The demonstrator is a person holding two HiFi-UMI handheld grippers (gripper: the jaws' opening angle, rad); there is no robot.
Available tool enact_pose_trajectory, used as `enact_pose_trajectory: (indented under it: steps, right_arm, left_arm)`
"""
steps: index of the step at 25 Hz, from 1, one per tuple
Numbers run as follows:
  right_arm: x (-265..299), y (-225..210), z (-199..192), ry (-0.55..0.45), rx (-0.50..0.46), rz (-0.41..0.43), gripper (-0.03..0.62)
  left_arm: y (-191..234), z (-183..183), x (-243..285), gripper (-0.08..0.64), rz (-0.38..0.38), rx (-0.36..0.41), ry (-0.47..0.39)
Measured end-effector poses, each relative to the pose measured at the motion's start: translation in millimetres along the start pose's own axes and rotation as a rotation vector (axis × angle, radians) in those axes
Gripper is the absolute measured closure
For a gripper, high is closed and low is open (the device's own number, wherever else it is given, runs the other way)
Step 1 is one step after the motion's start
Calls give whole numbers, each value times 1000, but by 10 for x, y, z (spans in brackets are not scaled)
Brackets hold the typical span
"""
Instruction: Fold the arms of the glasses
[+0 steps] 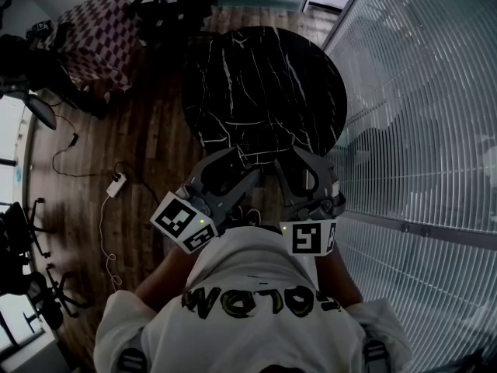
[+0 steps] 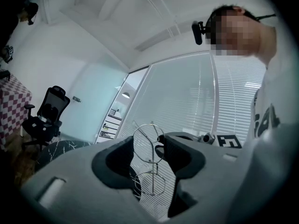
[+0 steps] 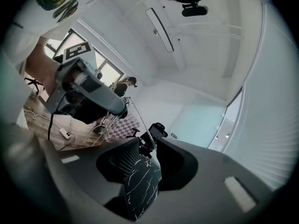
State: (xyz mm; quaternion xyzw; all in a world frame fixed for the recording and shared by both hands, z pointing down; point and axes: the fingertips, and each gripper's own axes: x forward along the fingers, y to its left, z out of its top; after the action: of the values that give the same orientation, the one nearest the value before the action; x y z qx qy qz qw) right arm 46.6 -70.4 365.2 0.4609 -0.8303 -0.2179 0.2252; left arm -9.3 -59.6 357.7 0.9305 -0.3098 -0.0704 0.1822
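The left gripper (image 2: 147,143) pinches the wire glasses (image 2: 152,168) at frame centre, lenses stacked one above the other. The right gripper (image 3: 148,143) stands spread. One thin arm (image 3: 140,122) slants from upper left down to its jaw tips, and whether they touch is unclear. In the head view the glasses barely show. A table (image 3: 139,183) lies beyond.

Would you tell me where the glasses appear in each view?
Head view: too thin to make out.
Left gripper view: centre, glasses clamped in the left gripper.
Right gripper view: left of centre, one arm running toward the open right gripper.
Shared landmark: black marble table, in all three.
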Motion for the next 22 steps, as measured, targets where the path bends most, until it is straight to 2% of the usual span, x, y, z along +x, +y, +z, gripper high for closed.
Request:
enact_pose_trajectory:
  steps: [22]
  right_arm:
    - [-34,367,-11,7,-51,102,489]
  left_arm:
    - [21,81,53,353,12,10,-25]
